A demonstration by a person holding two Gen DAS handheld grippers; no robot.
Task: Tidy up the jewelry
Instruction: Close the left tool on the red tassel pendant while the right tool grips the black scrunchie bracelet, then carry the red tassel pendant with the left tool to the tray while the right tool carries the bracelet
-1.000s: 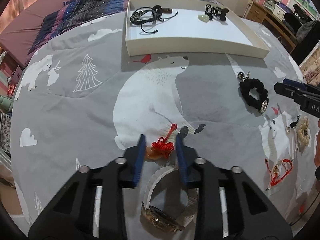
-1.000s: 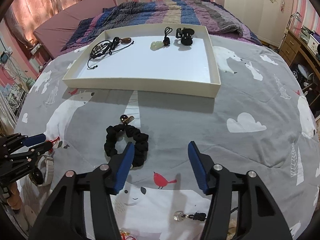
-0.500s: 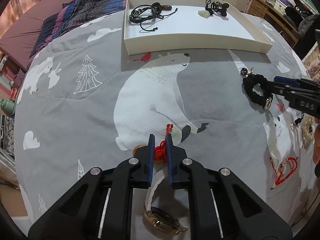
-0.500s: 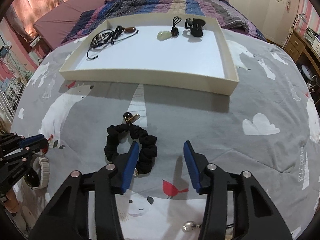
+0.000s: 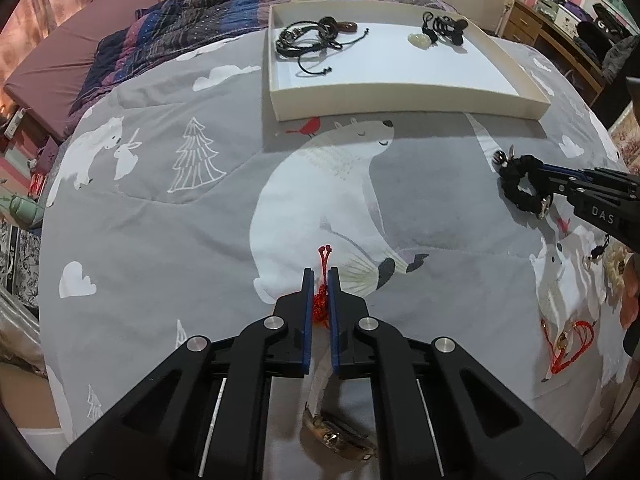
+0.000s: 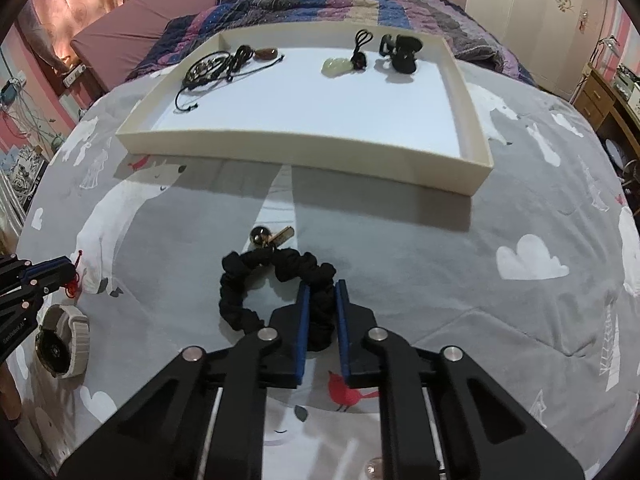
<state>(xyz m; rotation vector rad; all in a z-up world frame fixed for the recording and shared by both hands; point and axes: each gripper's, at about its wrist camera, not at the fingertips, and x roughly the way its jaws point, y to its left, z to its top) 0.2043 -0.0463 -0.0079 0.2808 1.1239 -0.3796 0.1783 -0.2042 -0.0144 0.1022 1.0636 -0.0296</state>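
So the whole thing sits on a bed with a grey duvet (image 5: 200, 216) printed with polar bears, pine trees, clouds and little red birds. Pink striped walls all round, a mauve mattress (image 6: 132, 36) off to the left, a rumpled purple-and-blue plaid blanket (image 5: 192, 20) behind, and a wooden dresser (image 5: 552, 20) at the far right.

Going left to right: a watch (image 6: 60, 342) with a pale strap lies on the duvet right by the left gripper (image 5: 320, 280), whose blue-lined jaws are pinched together on a red knotted cord charm (image 5: 320, 300), two tiny red bead ends poking out past the tips.

Up at the back is a cream tray (image 6: 280, 148) with a white floor. Inside, a tangle of black cord bracelets (image 6: 216, 66) sits far left, and a pale green pendant (image 6: 334, 67) plus a black hair clip (image 6: 404, 54) sit far right.

Nearer, the right gripper (image 6: 320, 296) is clamped onto one side of a black scrunchie (image 6: 240, 292), ruffled fabric with a metallic bead and gold tag at its top edge. Still resting on the duvet as far as I can tell.

Far right in the left wrist view, another red cord piece (image 5: 568, 344) lies loose.
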